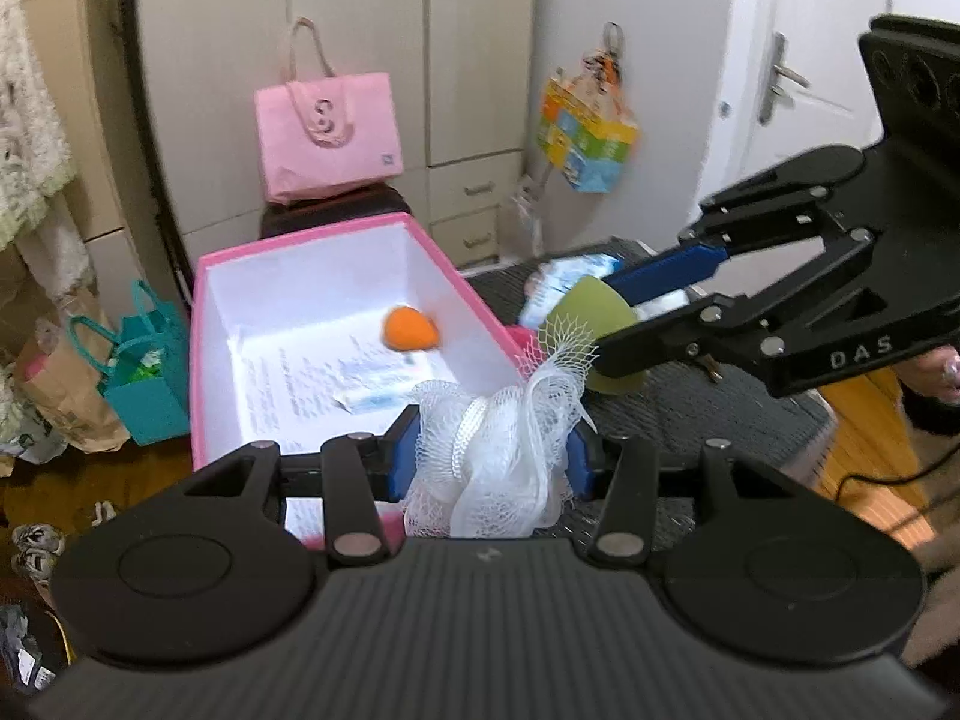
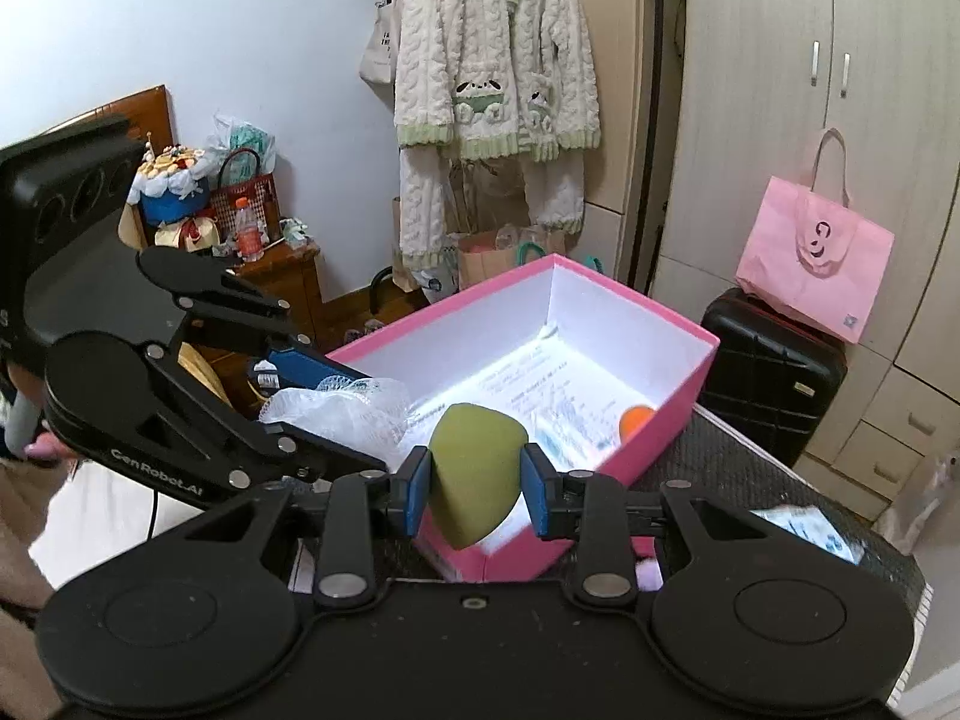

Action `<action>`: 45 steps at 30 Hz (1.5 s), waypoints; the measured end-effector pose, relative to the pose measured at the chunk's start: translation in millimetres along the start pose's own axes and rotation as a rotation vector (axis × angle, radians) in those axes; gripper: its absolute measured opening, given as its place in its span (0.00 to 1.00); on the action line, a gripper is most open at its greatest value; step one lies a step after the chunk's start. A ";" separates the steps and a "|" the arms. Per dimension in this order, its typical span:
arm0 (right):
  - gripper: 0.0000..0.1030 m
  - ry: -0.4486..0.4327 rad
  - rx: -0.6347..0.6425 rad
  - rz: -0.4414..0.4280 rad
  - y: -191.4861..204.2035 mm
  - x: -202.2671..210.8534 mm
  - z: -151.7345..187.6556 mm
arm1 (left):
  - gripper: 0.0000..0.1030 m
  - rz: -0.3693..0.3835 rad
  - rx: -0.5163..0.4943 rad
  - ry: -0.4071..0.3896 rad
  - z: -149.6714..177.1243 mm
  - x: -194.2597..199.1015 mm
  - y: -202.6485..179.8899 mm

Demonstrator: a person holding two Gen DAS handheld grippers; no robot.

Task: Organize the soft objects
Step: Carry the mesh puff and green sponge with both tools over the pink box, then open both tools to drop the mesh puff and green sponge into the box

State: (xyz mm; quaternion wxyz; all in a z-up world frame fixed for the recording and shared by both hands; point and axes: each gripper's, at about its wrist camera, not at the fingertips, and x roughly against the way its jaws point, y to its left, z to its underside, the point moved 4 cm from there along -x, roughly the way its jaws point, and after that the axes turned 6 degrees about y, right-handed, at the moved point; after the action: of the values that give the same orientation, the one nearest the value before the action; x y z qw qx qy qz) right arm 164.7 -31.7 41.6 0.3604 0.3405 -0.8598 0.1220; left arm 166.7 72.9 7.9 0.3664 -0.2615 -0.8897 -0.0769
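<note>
Gripping a white mesh bath pouf (image 1: 498,450), the left gripper (image 1: 492,450) has its blue pads pressed into both sides of the bundle, right at the near edge of the pink box (image 1: 456,282). The right gripper (image 2: 474,480) is clamped on a green teardrop sponge (image 2: 477,468), held over the box's near wall. Inside, an orange sponge (image 1: 408,329) sits on printed paper (image 1: 312,378) at the bottom. Far behind, a pink tote bag (image 1: 327,135) rests on a dark suitcase (image 2: 771,366).
</note>
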 end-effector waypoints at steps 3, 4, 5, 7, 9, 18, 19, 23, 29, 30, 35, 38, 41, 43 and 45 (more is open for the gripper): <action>0.37 -0.006 -0.015 0.002 -5.2 -15.6 -9.1 | 0.45 -0.025 0.034 -0.012 -6.5 -10.8 17.6; 0.37 -0.006 -0.018 -0.001 -7.1 -20.7 -11.0 | 0.45 -0.031 0.043 -0.013 -7.8 -14.5 22.5; 0.37 -0.002 -0.026 -0.008 -9.7 -26.8 -13.8 | 0.46 -0.035 0.054 -0.013 -8.8 -18.6 29.2; 0.37 0.005 -0.039 -0.025 -14.8 -38.9 -19.6 | 0.46 -0.046 0.070 -0.010 -11.6 -28.8 40.6; 0.37 0.014 -0.053 -0.028 -21.1 -51.1 -26.6 | 0.46 -0.068 0.073 -0.004 -13.7 -40.0 50.4; 0.37 0.053 -0.136 0.009 -51.4 -106.9 -43.4 | 0.47 -0.080 0.171 0.050 -27.4 -100.1 89.8; 0.37 0.061 -0.147 0.016 -55.9 -114.2 -45.0 | 0.47 -0.092 0.165 0.054 -28.4 -105.9 91.9; 0.37 0.113 -0.206 0.001 -77.7 -145.8 -54.1 | 0.47 -0.100 0.145 0.107 -32.9 -129.3 96.5; 0.37 0.154 -0.277 -0.044 -101.8 -176.3 -59.0 | 0.52 -0.117 0.126 0.181 -41.9 -146.1 99.8; 0.39 0.151 -0.284 -0.039 -103.3 -178.9 -58.8 | 0.58 -0.133 0.136 0.190 -42.6 -148.8 102.3; 0.42 0.144 -0.332 -0.039 -112.3 -184.4 -56.1 | 0.78 -0.137 0.157 0.159 -41.3 -143.7 105.8; 0.42 0.136 -0.336 -0.036 -114.5 -179.6 -53.7 | 0.80 -0.151 0.130 0.121 -38.6 -132.5 101.0; 0.42 0.121 -0.341 -0.034 -115.3 -168.2 -50.5 | 0.80 -0.129 0.129 0.114 -38.6 -123.0 97.8; 0.42 0.110 -0.331 -0.030 -111.4 -157.7 -47.7 | 0.80 -0.118 0.116 0.108 -37.0 -115.0 92.8; 0.42 0.100 -0.319 -0.025 -107.2 -147.2 -46.4 | 0.80 -0.121 0.096 0.102 -36.4 -108.0 86.9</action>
State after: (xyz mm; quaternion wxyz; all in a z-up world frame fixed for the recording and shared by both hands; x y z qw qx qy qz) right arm 336.6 -16.5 -32.8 0.4538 0.2830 -0.8450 -0.0039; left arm 298.5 90.8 -45.4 0.4181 -0.1854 -0.8866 -0.0696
